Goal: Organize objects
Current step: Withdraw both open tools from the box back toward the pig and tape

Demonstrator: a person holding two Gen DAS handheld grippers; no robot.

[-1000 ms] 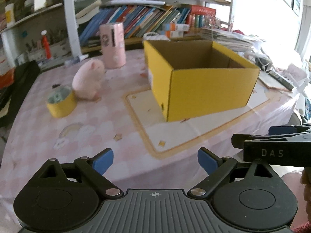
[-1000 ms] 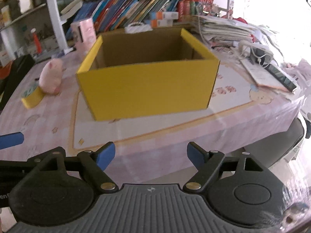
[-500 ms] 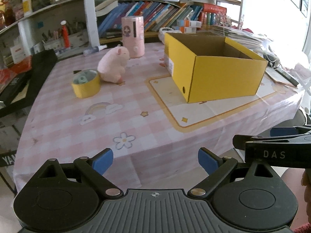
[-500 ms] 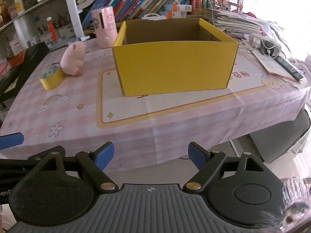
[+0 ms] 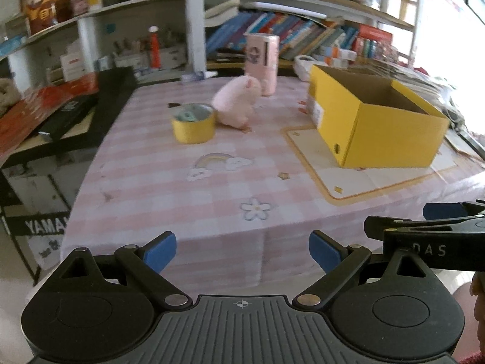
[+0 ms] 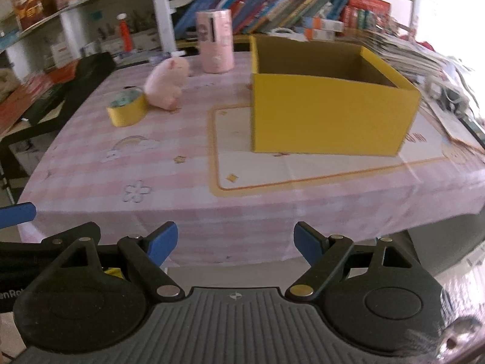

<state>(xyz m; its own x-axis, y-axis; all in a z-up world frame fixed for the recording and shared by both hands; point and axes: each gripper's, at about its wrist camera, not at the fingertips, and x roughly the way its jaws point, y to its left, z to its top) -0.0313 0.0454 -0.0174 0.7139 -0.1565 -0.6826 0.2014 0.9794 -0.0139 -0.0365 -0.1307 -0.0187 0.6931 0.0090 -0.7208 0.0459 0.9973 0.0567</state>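
An open-topped yellow cardboard box [image 6: 330, 112] was seen standing on the pink checked worktop [image 6: 182, 182], on a cream panel with an orange border; only bare brown inner walls could be seen, the floor of it being hidden. To its left a roll of yellow tape [image 5: 193, 123] lay flat, something greenish showing in its core. A pink plush pig [image 5: 237, 106] was set just beside the roll, and a pink cylindrical canister [image 5: 261, 63] stood upright behind the pig. The left tool [image 5: 242, 250] and the right tool [image 6: 235, 242] were held off the near edge, jaws spread wide, nothing between them.
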